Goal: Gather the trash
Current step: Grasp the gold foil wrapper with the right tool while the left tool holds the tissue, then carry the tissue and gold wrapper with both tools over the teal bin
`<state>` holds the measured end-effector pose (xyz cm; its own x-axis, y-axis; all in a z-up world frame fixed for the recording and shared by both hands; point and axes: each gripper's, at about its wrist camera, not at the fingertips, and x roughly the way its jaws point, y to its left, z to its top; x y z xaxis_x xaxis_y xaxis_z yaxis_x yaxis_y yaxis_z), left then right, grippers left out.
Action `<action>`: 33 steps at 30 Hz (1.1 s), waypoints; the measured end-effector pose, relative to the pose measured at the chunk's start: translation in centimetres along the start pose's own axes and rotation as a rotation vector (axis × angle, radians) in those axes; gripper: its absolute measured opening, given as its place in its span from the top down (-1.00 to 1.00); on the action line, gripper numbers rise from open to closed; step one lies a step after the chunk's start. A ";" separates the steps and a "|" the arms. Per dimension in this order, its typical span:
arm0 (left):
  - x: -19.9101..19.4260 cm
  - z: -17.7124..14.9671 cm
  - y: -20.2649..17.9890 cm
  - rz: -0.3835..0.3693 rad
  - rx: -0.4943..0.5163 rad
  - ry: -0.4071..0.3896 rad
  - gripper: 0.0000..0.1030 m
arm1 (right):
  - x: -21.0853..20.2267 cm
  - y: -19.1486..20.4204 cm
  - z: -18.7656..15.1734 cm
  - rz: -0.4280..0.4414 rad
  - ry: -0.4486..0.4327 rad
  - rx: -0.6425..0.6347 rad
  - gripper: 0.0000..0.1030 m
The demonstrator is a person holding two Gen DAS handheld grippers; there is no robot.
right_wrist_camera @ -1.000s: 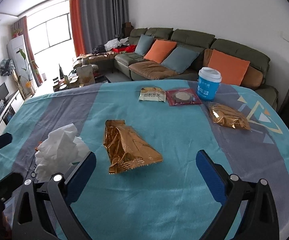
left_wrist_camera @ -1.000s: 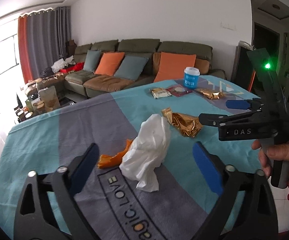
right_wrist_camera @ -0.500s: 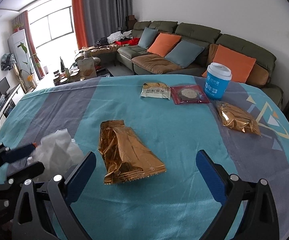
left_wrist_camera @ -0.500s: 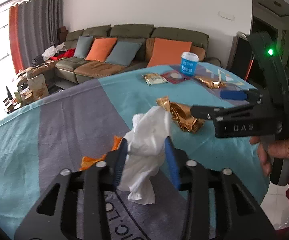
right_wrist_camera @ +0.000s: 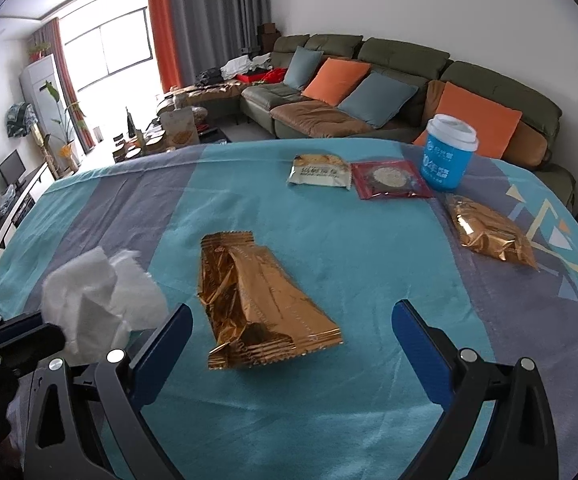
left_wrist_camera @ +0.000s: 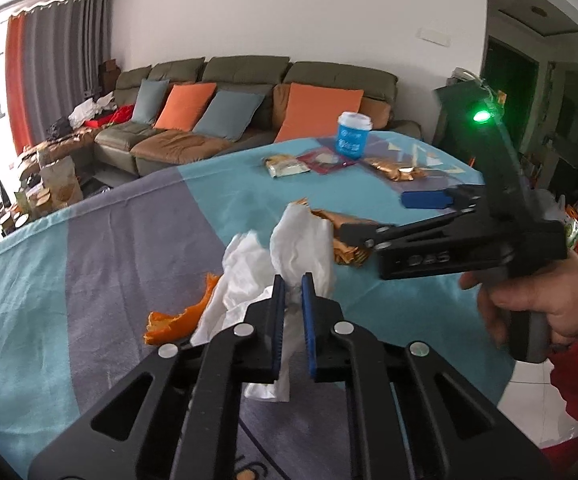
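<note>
Fingers, left: the left gripper [left_wrist_camera: 293,288] has just closed on the white tissue [left_wrist_camera: 289,256], its blue pads nearly meeting with tissue pinched between them.
Fingers, right: the right gripper [right_wrist_camera: 291,322] stands wide apart, nothing between the pads, which straddle the near end of the gold wrapper [right_wrist_camera: 257,304].
Tissue: crumpled, long axis roughly upright, its top bunching above the pads and a tail hanging below them; it sits just left of the gold wrapper, over the desk [left_wrist_camera: 89,264].
Gold wrapper: lies flat on the desk cloth, long axis running away from the right gripper, narrow crimped end pointing toward the sofa [right_wrist_camera: 389,76], wider end near the pads.
Orange peel [left_wrist_camera: 181,316]: on the desk just left of the tissue, seen only in the left wrist view.
Left view only: a hand [left_wrist_camera: 537,300] in a red sleeve gripping the right tool's handle, tool angled down toward the gold wrapper.
Right view only: the gold wrapper unobstructed; beyond it a pale snack packet [right_wrist_camera: 321,170], a red packet [right_wrist_camera: 389,180], a blue cup [right_wrist_camera: 447,152] and a second gold wrapper [right_wrist_camera: 489,232].
</note>
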<state>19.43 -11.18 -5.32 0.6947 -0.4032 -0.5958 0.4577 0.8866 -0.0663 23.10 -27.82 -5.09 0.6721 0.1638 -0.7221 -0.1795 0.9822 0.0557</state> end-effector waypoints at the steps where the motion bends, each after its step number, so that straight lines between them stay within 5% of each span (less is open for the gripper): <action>1: -0.4 0.0 -0.1 -0.008 -0.003 -0.008 0.84 | 0.2 0.2 0.0 0.006 0.006 -0.006 -0.83; 8: -1.8 0.1 0.0 -0.001 -0.015 -0.027 0.84 | 1.7 0.9 -0.2 0.030 0.068 -0.033 -0.55; 14: -2.7 0.1 0.4 0.019 -0.036 -0.035 0.84 | 2.4 1.1 -0.4 0.047 0.102 -0.038 -0.08; 18: -3.3 0.1 0.7 0.028 -0.040 -0.044 0.84 | 2.2 1.1 -0.6 0.054 0.104 -0.032 0.52; 21: -4.1 0.2 0.9 0.042 -0.046 -0.059 0.84 | 1.8 1.1 -0.7 0.061 0.094 -0.018 0.72; 33: -8.7 -0.4 3.6 0.128 -0.106 -0.132 0.83 | -3.5 3.4 0.2 0.104 -0.022 -0.035 0.75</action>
<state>14.81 -4.44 -0.70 0.8133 -0.3055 -0.4952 0.3050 0.9486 -0.0843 20.24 -25.00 -2.20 0.6639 0.2671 -0.6985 -0.2742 0.9559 0.1050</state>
